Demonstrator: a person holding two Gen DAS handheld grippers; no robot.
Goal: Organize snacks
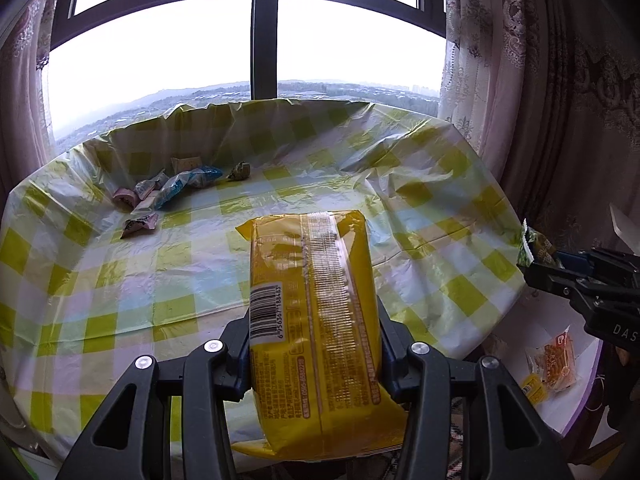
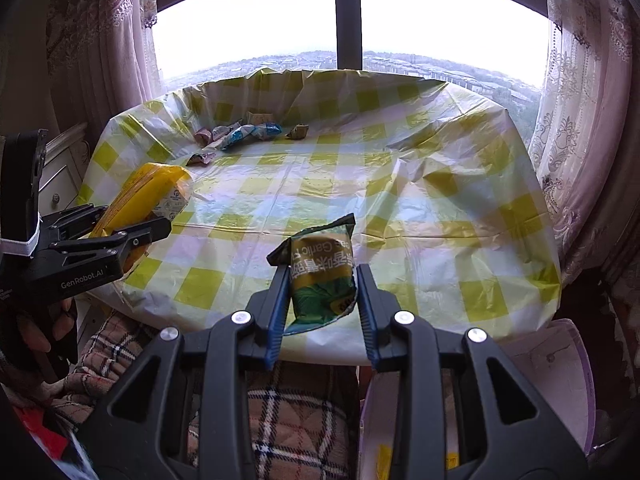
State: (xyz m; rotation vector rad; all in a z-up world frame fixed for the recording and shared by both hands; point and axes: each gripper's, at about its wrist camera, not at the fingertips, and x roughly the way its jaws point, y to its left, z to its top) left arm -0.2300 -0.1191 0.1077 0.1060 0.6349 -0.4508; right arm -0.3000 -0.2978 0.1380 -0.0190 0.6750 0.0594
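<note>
In the left wrist view, the worktop [image 1: 120, 280] fills the middle of the frame, before the window [image 1: 264, 40]. A cluster of small snacks [image 1: 176, 188] lies on it at upper left. The large packet [image 1: 316, 312] sits between the left tool's [image 1: 314, 344] fingers at lower centre. At right edge, the right tool [image 1: 560, 268] holds a small bag [image 1: 538, 246]. Two packets [image 1: 554, 364] lie at lower right, below the worktop's edge.
</note>
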